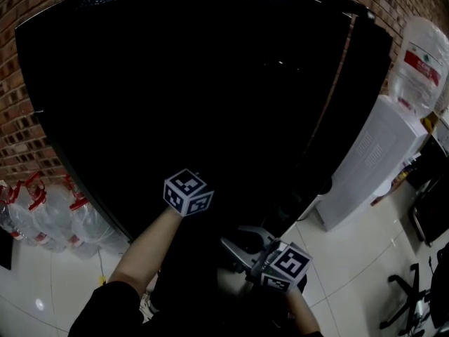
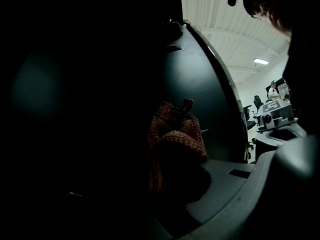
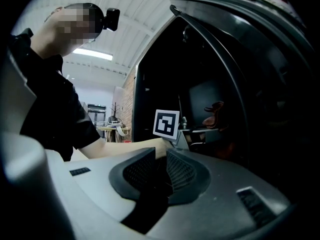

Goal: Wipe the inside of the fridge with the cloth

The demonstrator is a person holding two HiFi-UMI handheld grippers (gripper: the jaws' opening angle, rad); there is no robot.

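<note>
The fridge (image 1: 175, 83) stands open, and its inside is almost black in the head view. My left arm reaches into it, and only the marker cube (image 1: 188, 192) of that gripper shows there. In the left gripper view, my left gripper (image 2: 176, 170) is shut on a reddish knitted cloth (image 2: 172, 139), which bunches up over the jaw tips. The right gripper view shows the same cloth (image 3: 214, 113) deep inside the fridge. My right gripper (image 3: 156, 159) hangs back outside the opening, its jaws together with nothing between them.
The fridge door (image 1: 351, 90) hangs open at the right. A white water dispenser (image 1: 368, 167) with a bottle (image 1: 419, 62) on top stands beyond it. Several water bottles (image 1: 42, 216) sit on the floor at the left, by a brick wall (image 1: 21, 125). An office chair (image 1: 410, 300) is at the lower right.
</note>
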